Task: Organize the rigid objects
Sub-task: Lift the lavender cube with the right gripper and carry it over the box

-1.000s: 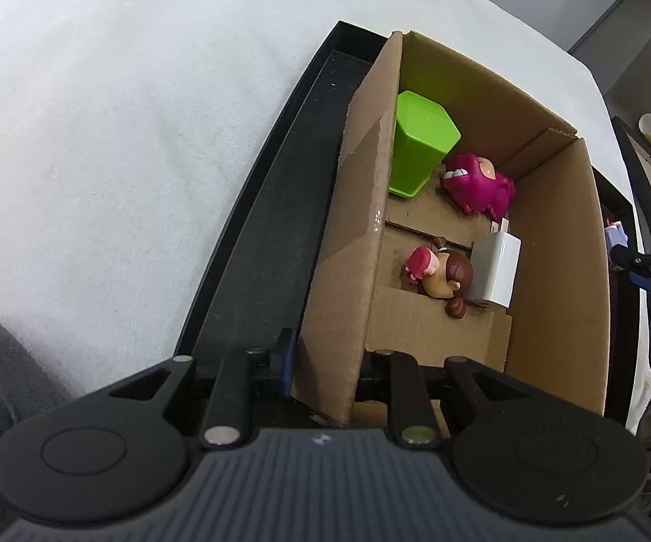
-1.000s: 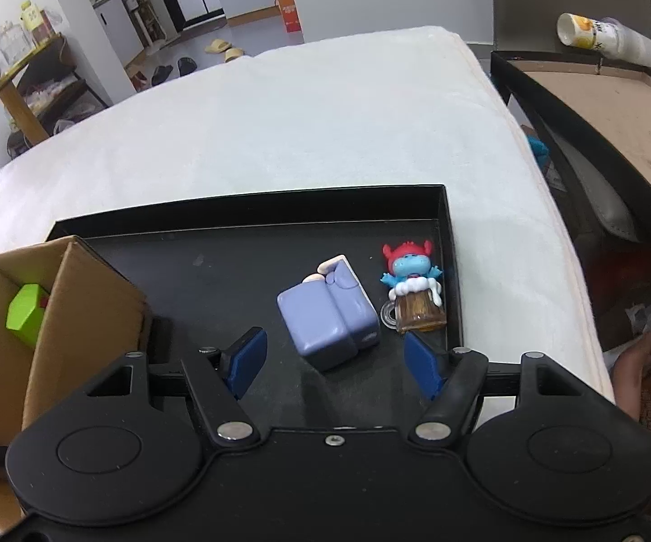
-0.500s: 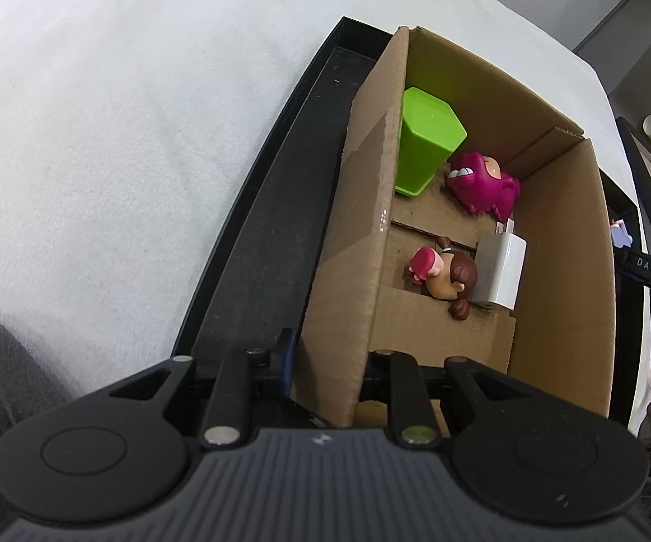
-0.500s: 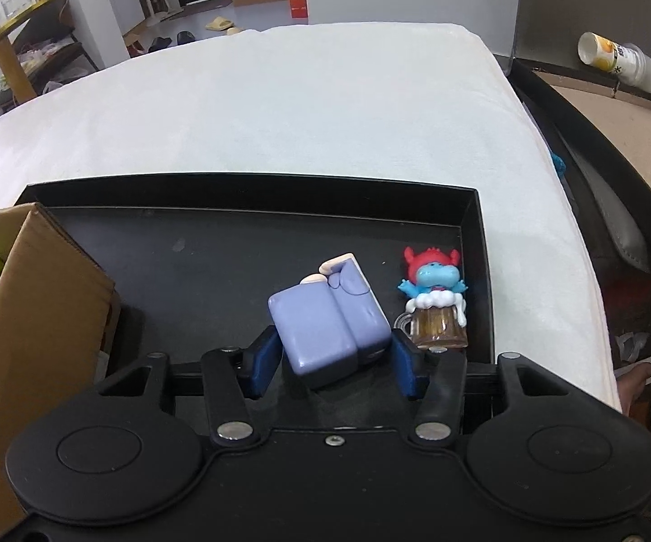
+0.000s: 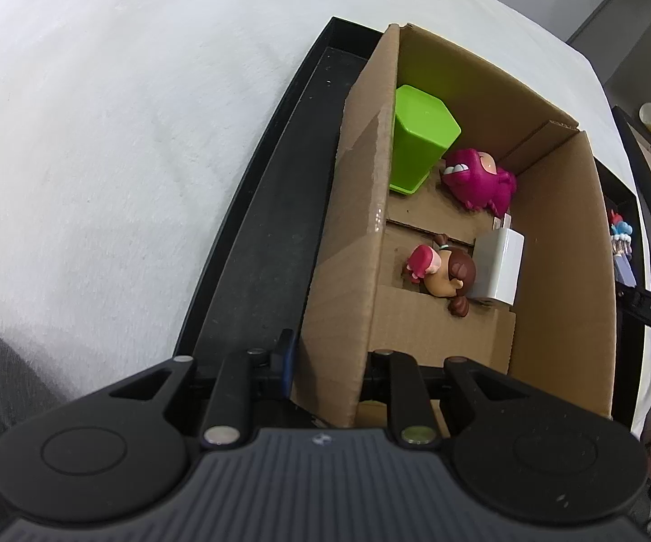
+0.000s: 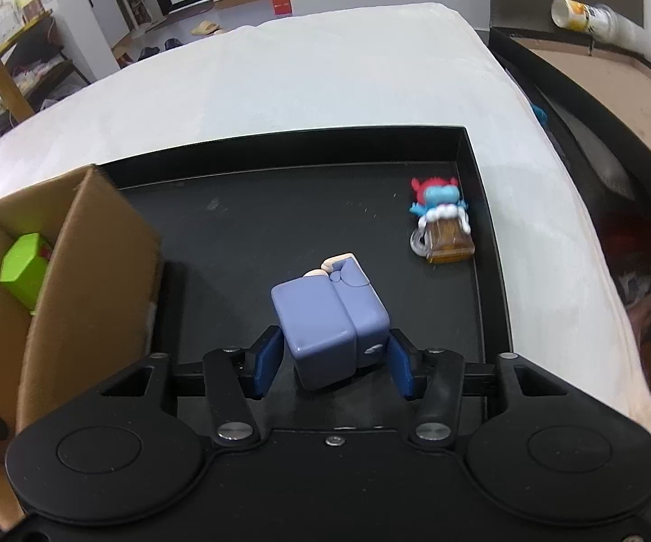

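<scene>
My right gripper (image 6: 332, 361) is shut on a lilac block-shaped toy (image 6: 332, 316) and holds it above the black tray (image 6: 280, 149). A blue troll figure on a brown mug (image 6: 442, 221) lies at the tray's right side. My left gripper (image 5: 330, 357) is shut on the near left wall of the cardboard box (image 5: 348, 226). The box holds a green cup (image 5: 415, 144), a magenta monster toy (image 5: 479, 178), a small doll (image 5: 442, 271) and a white charger (image 5: 499, 271). The box also shows at the left of the right wrist view (image 6: 86, 262).
The tray lies on a white padded surface (image 5: 122, 135). A second black tray with a brown board (image 6: 596, 72) and a lying paper cup (image 6: 587, 13) stand to the right. Shelves and a doorway are far behind.
My right gripper closed on the lilac toy and has lifted it off the tray, moving left away from the troll figure. The left gripper keeps its hold on the box wall.
</scene>
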A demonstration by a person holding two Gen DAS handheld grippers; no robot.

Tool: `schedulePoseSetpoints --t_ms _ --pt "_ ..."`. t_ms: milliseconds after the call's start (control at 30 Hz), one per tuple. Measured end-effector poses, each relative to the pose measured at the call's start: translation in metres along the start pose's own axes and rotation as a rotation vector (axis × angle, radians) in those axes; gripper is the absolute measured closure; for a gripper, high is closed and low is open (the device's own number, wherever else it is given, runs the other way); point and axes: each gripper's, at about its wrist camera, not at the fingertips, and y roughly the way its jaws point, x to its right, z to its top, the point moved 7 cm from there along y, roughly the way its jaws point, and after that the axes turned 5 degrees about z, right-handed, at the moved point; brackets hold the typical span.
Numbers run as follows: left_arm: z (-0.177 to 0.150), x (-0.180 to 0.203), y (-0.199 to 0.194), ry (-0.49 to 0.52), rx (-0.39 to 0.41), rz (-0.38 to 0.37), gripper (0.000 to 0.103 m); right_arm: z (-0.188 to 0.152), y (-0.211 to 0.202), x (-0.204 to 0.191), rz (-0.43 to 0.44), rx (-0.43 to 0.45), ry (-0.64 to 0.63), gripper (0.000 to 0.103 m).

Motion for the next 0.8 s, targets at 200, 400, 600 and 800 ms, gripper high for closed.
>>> schedulePoseSetpoints --t_ms 200,400,600,800 --pt "0.000 0.002 -0.001 0.012 0.003 -0.003 0.082 -0.007 -0.010 -0.009 0.013 0.005 0.006 0.055" --pt "0.000 0.004 -0.003 0.031 0.003 0.000 0.082 -0.008 -0.024 -0.017 0.020 0.025 0.021 0.055" --pt "0.000 0.006 -0.005 0.044 0.000 0.003 0.082 -0.001 -0.036 -0.025 0.034 0.058 0.031 0.055" --pt "-0.001 0.009 -0.010 0.062 0.015 0.001 0.081 0.003 -0.048 -0.042 0.054 0.074 0.018 0.055"
